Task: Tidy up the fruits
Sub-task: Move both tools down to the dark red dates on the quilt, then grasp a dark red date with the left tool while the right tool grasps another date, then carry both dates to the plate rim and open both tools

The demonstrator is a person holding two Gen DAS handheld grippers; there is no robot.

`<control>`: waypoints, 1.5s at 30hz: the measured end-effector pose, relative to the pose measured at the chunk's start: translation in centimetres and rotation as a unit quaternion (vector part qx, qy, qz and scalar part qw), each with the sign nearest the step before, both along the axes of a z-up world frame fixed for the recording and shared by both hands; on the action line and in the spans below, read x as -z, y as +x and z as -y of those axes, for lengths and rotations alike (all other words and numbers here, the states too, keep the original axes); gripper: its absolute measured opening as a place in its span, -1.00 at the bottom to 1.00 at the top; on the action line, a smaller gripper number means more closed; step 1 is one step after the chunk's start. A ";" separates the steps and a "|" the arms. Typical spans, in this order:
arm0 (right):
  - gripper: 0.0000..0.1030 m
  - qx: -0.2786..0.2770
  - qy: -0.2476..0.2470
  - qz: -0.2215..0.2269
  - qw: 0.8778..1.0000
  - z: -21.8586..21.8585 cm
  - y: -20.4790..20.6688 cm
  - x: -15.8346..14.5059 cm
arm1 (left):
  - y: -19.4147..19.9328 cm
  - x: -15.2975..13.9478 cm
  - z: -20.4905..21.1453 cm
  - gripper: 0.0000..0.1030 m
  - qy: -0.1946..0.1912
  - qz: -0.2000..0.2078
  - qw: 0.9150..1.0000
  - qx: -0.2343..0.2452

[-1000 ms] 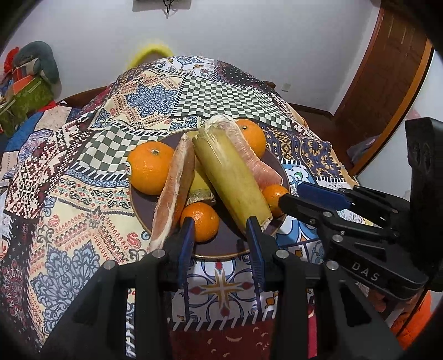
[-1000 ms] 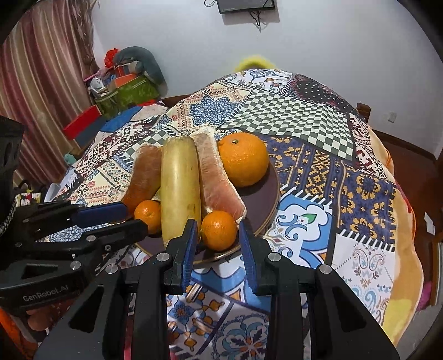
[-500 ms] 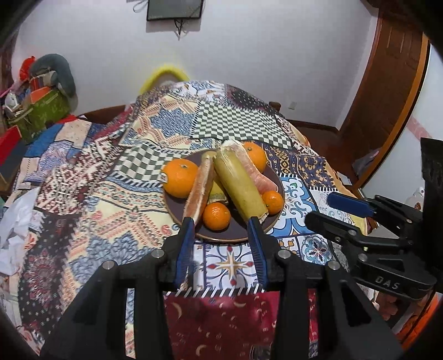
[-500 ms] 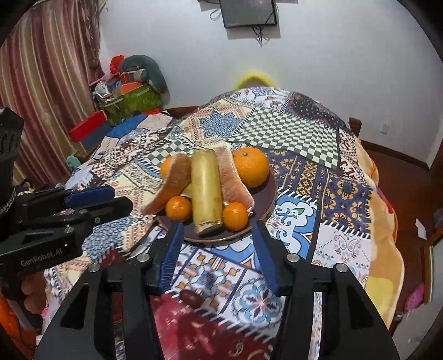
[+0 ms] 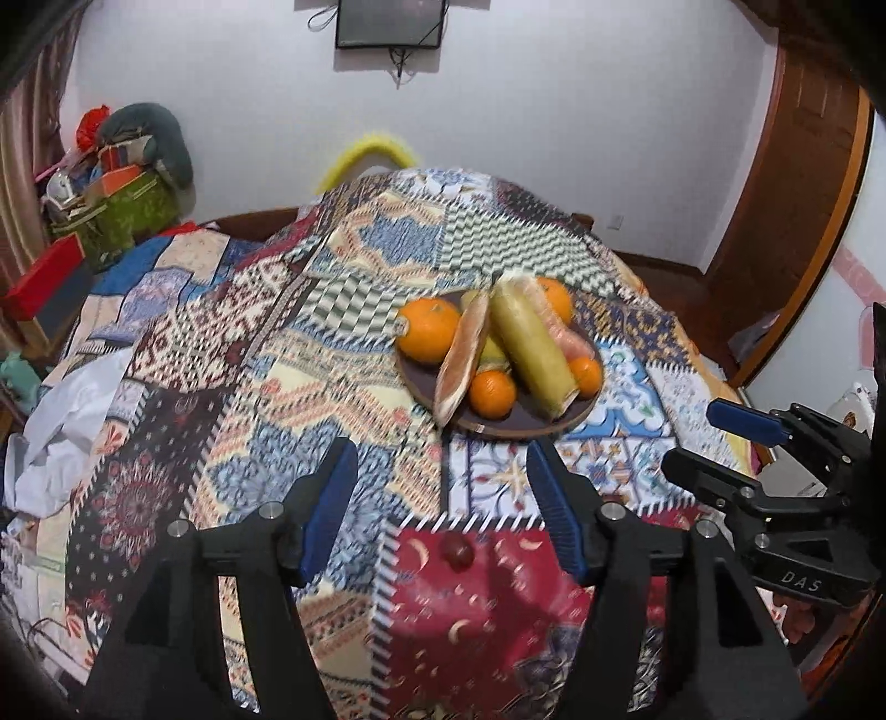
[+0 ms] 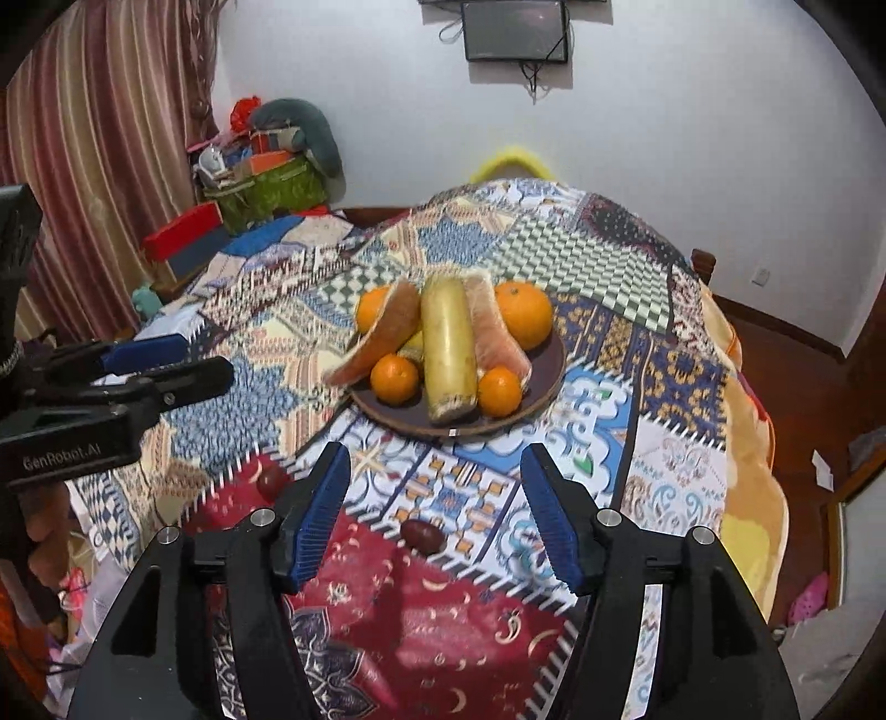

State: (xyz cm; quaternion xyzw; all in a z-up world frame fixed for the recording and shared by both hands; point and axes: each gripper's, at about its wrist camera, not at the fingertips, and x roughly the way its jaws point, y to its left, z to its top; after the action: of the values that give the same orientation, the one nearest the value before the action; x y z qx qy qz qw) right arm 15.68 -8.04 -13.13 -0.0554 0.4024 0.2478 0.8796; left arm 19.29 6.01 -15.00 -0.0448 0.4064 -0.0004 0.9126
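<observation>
A dark round plate (image 5: 584,407) (image 6: 548,382) sits on the patchwork cloth, holding a long pale yellow-green fruit (image 5: 531,346) (image 6: 448,349), two pomelo wedges (image 5: 462,357) (image 6: 495,332), two large oranges (image 5: 427,329) (image 6: 525,313) and two small ones (image 5: 492,392) (image 6: 499,390). Two small dark red fruits lie loose on the cloth near the front edge (image 6: 423,535) (image 6: 270,481); one shows in the left wrist view (image 5: 457,549). My left gripper (image 5: 443,507) is open and empty, pulled back from the plate. My right gripper (image 6: 437,507) is open and empty, above one red fruit.
The table's front edge lies just under both grippers. A green box of clutter (image 5: 119,213) and a red box (image 5: 41,277) stand at the left by a curtain (image 6: 94,138). A wooden door (image 5: 803,194) is at the right. A screen (image 6: 515,30) hangs on the wall.
Both grippers have drawn back and up from the plate and opened wider. The plate looks smaller and the loose red fruits have come into view.
</observation>
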 end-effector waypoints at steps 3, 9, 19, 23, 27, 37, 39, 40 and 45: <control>0.17 -0.003 -0.008 -0.014 1.000 -0.5 -0.2 1.1 | -0.4 1.3 -0.5 0.23 0.002 -0.016 1.000 -0.003; 0.17 -0.005 -0.028 -0.044 0.999 -1.1 -0.4 4.1 | -0.9 3.6 -0.6 0.23 -0.005 -0.041 0.999 0.000; -0.33 -0.004 -0.022 -0.084 0.996 -1.0 0.2 6.4 | -0.8 6.5 0.0 0.15 -0.020 -0.072 0.997 0.013; -0.56 -0.010 -0.024 -0.081 0.996 -1.6 -0.1 6.6 | -0.5 7.4 0.1 -0.08 -0.034 -0.090 0.995 0.026; -0.58 -0.013 -0.018 -0.081 0.996 -1.6 -0.1 6.4 | 0.0 8.1 0.3 -0.29 -0.031 -0.098 0.994 0.026; -0.58 -0.002 -0.006 -0.071 0.997 -0.3 0.3 5.5 | 0.8 8.5 1.3 -0.61 -0.021 -0.092 0.995 0.036; -0.58 0.000 -0.003 -0.069 0.998 -0.1 0.4 5.3 | 0.8 8.4 1.4 -0.61 -0.020 -0.090 0.995 0.040; -0.58 0.000 -0.002 -0.068 0.998 0.0 0.5 5.2 | 0.8 8.3 1.4 -0.61 -0.022 -0.090 0.995 0.041; -0.58 0.004 0.004 -0.060 0.998 0.5 1.1 4.6 | 1.2 7.3 1.5 -0.61 -0.020 -0.078 0.996 0.043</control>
State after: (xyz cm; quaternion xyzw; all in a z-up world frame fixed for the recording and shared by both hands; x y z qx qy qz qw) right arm 16.75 -8.49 -17.72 -0.0349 0.4533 0.2486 0.8553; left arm 20.48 4.53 -22.31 -0.0455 0.4780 -0.0442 0.8761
